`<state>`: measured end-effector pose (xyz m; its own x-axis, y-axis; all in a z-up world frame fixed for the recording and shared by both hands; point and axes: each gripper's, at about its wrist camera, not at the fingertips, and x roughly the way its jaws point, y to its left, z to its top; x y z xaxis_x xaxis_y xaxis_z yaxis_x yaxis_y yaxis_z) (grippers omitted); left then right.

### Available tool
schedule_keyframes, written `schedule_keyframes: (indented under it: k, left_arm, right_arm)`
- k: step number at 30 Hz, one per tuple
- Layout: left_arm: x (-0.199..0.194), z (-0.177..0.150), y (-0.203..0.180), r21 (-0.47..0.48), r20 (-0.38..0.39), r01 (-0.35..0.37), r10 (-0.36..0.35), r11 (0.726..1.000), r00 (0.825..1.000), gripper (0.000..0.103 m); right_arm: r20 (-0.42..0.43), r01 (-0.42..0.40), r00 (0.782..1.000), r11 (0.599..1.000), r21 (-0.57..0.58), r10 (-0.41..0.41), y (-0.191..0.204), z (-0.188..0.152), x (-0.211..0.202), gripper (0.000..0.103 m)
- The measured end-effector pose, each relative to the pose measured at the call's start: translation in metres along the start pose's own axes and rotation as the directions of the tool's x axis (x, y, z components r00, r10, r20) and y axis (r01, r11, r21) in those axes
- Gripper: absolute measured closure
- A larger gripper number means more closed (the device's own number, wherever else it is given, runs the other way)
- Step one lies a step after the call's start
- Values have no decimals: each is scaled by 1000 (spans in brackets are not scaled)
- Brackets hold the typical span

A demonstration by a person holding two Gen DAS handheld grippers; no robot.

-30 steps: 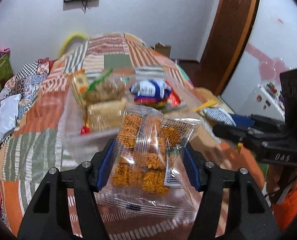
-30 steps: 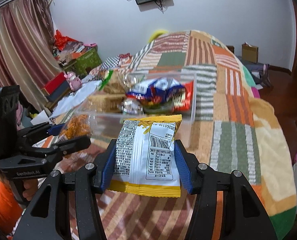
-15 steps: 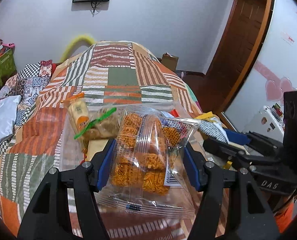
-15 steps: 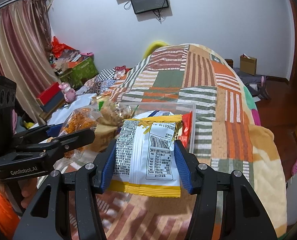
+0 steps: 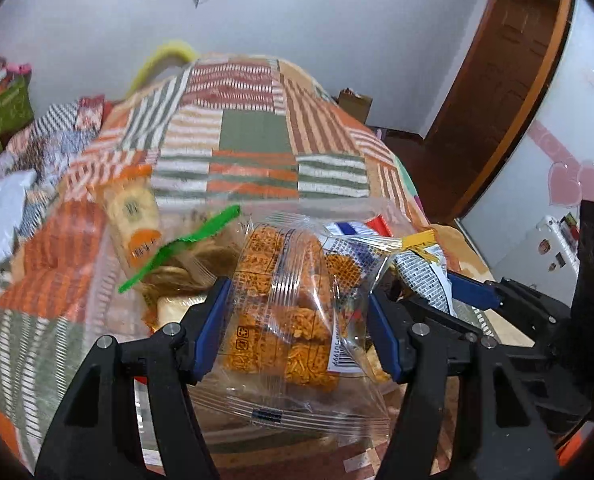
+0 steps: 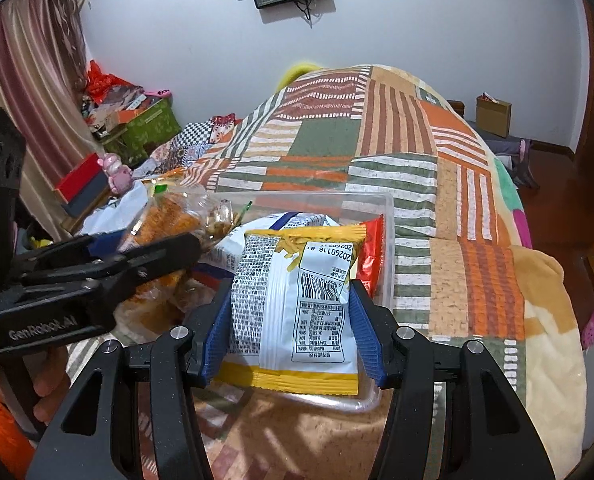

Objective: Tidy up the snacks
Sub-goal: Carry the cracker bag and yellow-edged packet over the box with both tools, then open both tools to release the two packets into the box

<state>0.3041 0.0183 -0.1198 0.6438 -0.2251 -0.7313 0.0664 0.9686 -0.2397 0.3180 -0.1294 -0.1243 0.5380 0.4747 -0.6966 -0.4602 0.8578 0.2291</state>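
The left tongs [image 5: 295, 320] are gripping the clear pack of orange snacks [image 5: 293, 304], and the right tongs [image 6: 291, 326] the white-and-yellow packet [image 6: 297, 308]; both have moved closer, now hovering over the clear bin [image 6: 389, 216] on the bed [image 6: 477, 240].

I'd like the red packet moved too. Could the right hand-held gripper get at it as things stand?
Probably not yet. The right hand-held gripper is shut on the white and yellow packet, which also covers most of the red packet in the clear tub.
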Motion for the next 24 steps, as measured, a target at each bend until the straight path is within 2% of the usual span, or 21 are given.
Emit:
schedule_keyframes:
  k: [3, 9, 12, 18, 24]
  left_arm:
    - [8, -3, 5, -24, -21, 15, -15, 1000, 1000, 39]
    - [3, -5, 3, -14, -15, 2, -2, 1000, 1000, 38]
    - [-6, -6, 2, -13, -7, 7, -7, 1000, 1000, 37]
    - [-44, -9, -5, 15, 75, -10, 9, 1000, 997, 35]
    - [-94, -13, -11, 24, 164, -6, 2, 1000, 986, 34]
  right_arm:
    - [-5, 11, 1000, 1000, -11, -11, 1, -1, 4, 51]
    - [-16, 24, 1000, 1000, -20, -24, 3, -1, 6, 50]
    - [-19, 38, 999, 999, -33, -39, 6, -1, 3, 46]
    - [6, 56, 998, 996, -64, -56, 14, -2, -14, 42]
    - [59, 71, 996, 993, -94, -66, 27, 0, -44, 41]
